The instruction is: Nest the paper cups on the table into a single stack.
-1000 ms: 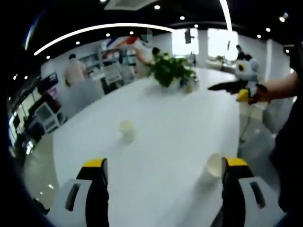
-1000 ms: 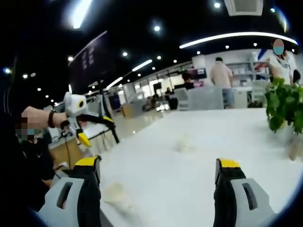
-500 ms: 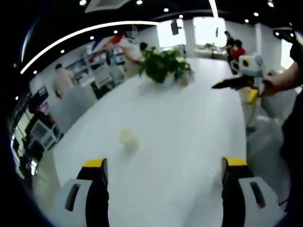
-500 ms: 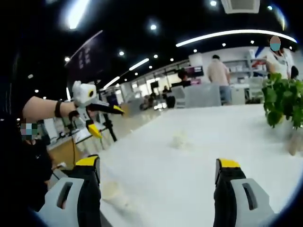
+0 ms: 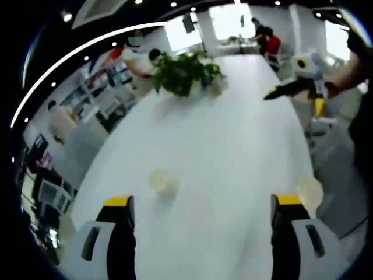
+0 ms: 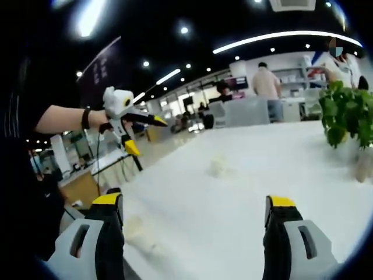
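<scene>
In the left gripper view, the left gripper is held above the white table with its jaws spread wide and nothing between them, apparently so that a cup can be taken in from above. One paper cup stands upright on the table, just ahead of the left jaw. A second paper cup sits close to the table's near edge, beside the right jaw, so little margin is left there before the drop-off. Broad bare tabletop lies between the two cups and the potted plant at the far end, giving ample room to move. The right gripper is seen raised beyond the table's edge, well apart from both cups.

In the right gripper view, the right gripper is likewise spread and empty, pointed across the table. The farther cup is seen as a blurred pale shape mid-table; the nearer one is seen faintly by the left jaw, at the edge. The left gripper is held aloft off the table's side, its jaws parted. Neither cup is judged to be nested yet.
</scene>
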Available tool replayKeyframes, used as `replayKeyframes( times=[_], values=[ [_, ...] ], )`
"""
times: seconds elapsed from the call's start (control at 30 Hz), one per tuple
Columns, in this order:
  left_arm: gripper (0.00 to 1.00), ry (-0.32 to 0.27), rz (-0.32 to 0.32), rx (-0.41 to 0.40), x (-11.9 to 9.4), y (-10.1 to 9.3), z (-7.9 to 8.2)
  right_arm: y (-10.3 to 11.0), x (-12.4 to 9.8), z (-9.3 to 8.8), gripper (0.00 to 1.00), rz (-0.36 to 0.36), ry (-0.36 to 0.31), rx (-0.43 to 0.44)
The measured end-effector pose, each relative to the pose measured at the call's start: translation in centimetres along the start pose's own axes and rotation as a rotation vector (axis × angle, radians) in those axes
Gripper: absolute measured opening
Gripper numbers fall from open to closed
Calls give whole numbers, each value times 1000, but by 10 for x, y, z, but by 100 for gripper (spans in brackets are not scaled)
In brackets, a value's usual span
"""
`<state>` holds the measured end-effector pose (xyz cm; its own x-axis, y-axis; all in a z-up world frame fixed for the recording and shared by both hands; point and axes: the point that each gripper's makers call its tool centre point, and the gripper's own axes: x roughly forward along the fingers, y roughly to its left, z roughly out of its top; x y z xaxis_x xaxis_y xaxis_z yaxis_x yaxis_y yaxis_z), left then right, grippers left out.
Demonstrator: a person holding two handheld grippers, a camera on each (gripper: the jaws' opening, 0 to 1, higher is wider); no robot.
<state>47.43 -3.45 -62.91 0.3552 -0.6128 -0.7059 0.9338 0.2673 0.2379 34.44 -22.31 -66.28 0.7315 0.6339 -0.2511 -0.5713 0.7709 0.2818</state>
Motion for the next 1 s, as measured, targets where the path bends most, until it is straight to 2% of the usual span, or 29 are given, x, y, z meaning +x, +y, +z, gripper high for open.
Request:
replayKeyframes(
  times=[0.07,0.1,0.4,0.57,0.7,0.87,0.93,1.0],
  values=[
    [99,6,-14,3,5,4,4,-1,0,-2,100,0,3,3],
    [99,3,-41,-5,9,5,7,-2,1,-3,100,1,4,5],
    [94,13,-46,9,31,42,19,-5,8,-9,100,5,13,25],
    [96,54,-68,71,45,47,11,-6,12,-12,100,8,13,37],
    [93,71,-89,67,58,50,5,-11,12,-17,100,-2,19,48],
    [91,113,-135,76,79,43,-6,-15,12,-22,100,-15,23,67],
    [93,112,-137,86,86,43,-6,-16,12,-25,100,-22,29,62],
    [91,119,-147,98,92,43,-8,-17,12,-26,100,-27,29,62]
  ],
)
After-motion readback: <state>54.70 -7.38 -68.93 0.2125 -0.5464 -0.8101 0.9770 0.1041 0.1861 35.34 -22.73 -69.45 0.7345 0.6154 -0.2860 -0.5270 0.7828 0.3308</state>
